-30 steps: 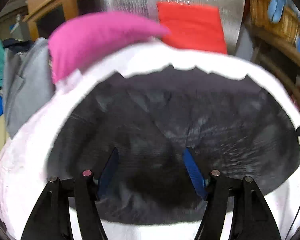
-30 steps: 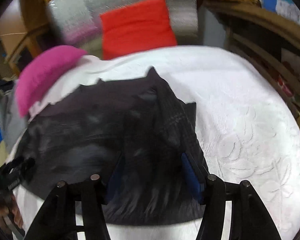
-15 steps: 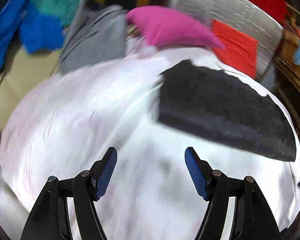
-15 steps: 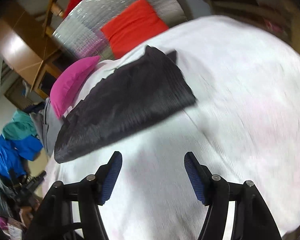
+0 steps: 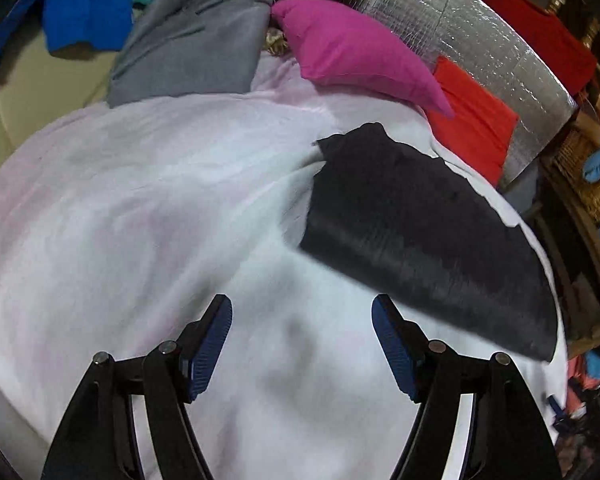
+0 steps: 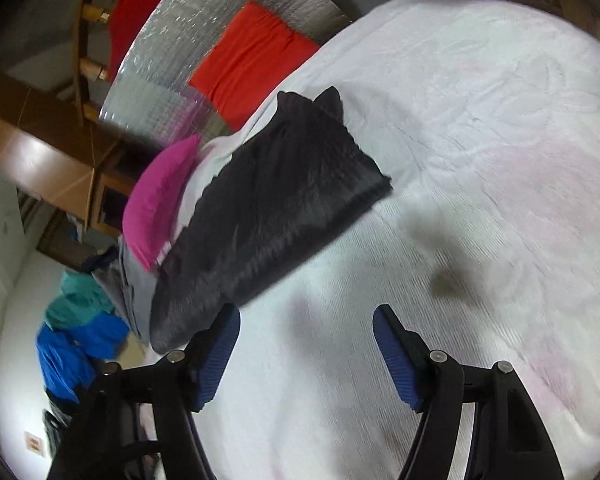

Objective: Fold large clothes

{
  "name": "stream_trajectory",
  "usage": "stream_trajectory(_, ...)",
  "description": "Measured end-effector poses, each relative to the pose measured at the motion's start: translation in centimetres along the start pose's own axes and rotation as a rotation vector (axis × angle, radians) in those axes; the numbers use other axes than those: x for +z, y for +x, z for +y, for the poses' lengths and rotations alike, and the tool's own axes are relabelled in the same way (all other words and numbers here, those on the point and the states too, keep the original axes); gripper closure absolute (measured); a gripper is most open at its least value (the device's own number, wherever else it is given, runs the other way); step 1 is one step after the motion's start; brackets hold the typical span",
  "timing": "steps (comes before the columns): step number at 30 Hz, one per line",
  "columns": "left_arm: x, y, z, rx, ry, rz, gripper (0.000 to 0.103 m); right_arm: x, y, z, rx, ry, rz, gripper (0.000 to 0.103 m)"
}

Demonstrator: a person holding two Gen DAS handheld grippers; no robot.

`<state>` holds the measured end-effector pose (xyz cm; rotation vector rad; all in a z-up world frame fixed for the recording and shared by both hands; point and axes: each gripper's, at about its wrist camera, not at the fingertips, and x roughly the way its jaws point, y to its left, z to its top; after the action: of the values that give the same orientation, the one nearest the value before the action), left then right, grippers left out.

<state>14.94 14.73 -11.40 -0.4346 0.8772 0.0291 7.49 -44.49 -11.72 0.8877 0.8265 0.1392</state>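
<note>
Left gripper [image 5: 302,322] released, nothing between blue pads, hovers over white bed cover [image 5: 160,200]. Right gripper [image 6: 306,326] jaws opening, empty, over same cover. Folded black garment [image 5: 424,232] lies flat on bed, just beyond left gripper's right finger; in right view beside right gripper's left finger. Magenta pillow [image 5: 352,52], red cushion [image 5: 472,120], grey garment [image 5: 192,44] beyond.
</note>
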Motion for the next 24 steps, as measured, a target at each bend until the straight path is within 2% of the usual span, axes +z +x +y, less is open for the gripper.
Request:
stream_trajectory(4, 2.6, 2.8, -0.8, -0.034, -0.083, 0.02, 0.03, 2.6, 2.4, -0.6, 0.038, 0.099, -0.01, 0.03)
stream_trajectory(8, 4.4, 6.0, -1.2, -0.018, -0.153, 0.05, 0.03, 4.8, 4.5, -1.3, 0.044, 0.19, -0.033, 0.03)
stream_trajectory(9, 4.7, 6.8, -1.5, -0.014, -0.157, 0.063, 0.03, 5.2, 5.1, -1.5, 0.041, 0.215, -0.03, 0.027)
stream_trajectory(14, 4.6, 8.2, -2.0, 0.003, -0.144, 0.062, 0.029, 5.9, 6.6, -0.8, 0.013, 0.23, -0.042, 0.026)
stream_trajectory(18, 4.7, 7.8, -1.9, 0.009, -0.142, 0.051, 0.029, 5.5, 6.4, -0.5, 0.005, 0.231, -0.053, 0.026)
stream_trajectory(24, 4.2, 6.4, -2.0, 0.079, -0.077, -0.023, 0.029, 5.3, 6.5, 0.3, -0.052, 0.208, -0.07, 0.026)
